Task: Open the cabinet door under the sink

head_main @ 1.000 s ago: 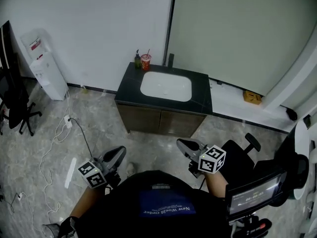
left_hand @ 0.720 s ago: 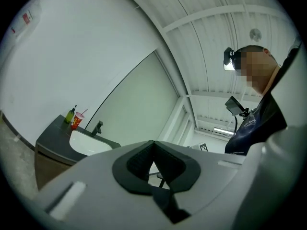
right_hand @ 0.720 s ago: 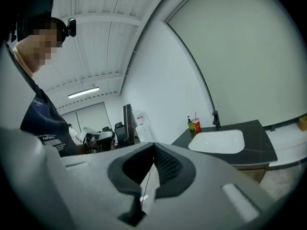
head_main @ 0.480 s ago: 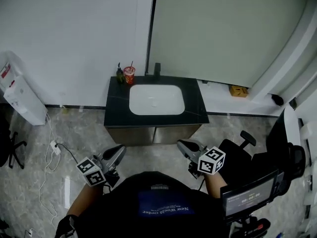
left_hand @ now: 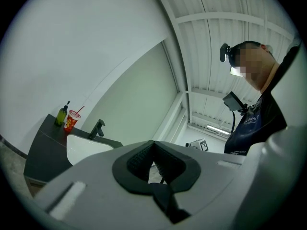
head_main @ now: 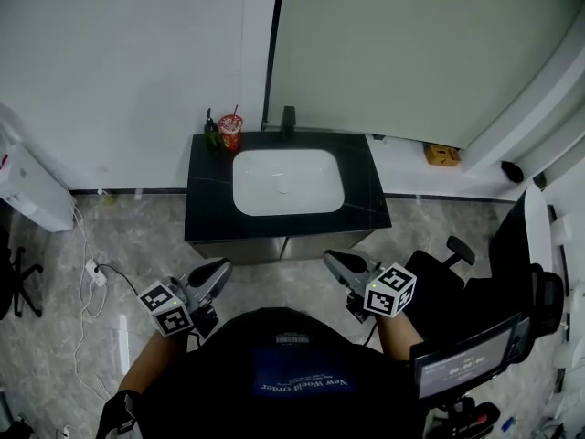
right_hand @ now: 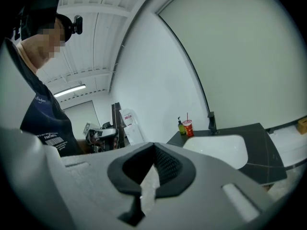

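Cabinet door (head_main: pixel 239 249): closed, below sink (head_main: pixel 288 181) in dark counter (head_main: pixel 207 210). Left hand-held gripper (head_main: pixel 219 269), right hand-held gripper (head_main: pixel 331 261): both pinched together, empty, apart from it. Risk (handle not discernible): closed jaws may skid off the door edge.

Red cup (head_main: pixel 230 133), green bottle (head_main: pixel 211 133), office chair (head_main: pixel 437 280)

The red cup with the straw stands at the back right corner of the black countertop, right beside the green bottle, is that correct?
Not quite: the side is wrong. The head view shows the red cup at the back left corner of the black countertop, left of the faucet, right beside the green bottle.
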`<state>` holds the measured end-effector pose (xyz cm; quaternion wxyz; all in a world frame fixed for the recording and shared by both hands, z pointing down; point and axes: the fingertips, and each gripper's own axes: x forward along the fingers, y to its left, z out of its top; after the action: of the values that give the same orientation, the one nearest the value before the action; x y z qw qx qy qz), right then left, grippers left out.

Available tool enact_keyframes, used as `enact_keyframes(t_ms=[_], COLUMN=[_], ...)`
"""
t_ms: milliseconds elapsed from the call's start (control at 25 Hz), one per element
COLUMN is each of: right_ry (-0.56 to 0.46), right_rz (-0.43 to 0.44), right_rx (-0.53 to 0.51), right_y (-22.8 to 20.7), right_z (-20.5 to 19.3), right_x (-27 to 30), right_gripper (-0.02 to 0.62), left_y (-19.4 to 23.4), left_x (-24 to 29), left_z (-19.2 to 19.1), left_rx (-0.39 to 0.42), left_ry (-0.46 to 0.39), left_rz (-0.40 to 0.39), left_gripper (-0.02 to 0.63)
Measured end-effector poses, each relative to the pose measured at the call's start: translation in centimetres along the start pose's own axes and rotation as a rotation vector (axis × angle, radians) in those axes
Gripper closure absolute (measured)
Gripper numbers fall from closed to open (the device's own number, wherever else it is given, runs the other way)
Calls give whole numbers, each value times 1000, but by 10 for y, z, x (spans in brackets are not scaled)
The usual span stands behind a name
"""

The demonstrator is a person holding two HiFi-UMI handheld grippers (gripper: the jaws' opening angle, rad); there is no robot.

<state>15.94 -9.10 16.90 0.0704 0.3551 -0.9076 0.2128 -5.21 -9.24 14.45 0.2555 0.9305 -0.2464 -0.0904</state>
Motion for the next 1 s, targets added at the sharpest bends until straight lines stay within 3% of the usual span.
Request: enact_keyframes(t_ms=[360, 560, 800, 1000], right_ry=[26, 73, 132, 197], right_rz=[188, 299, 385, 392], right_rx=[-18, -13, 1, -30], right_y=[-106, -152, -154, -133], right_z=[30, 36, 9, -14], right_x=[-3, 5, 31, 56], right_gripper=[594, 594, 594, 594], left_y=[2, -4, 6, 30], left_x=[107, 156, 156, 138], left_z=[2, -10, -29, -43], left_rx=[18, 24, -14, -51], left_ry=[-46, -23, 15, 11], left_rz=[163, 250, 323, 318], left_gripper=[604, 604, 604, 604])
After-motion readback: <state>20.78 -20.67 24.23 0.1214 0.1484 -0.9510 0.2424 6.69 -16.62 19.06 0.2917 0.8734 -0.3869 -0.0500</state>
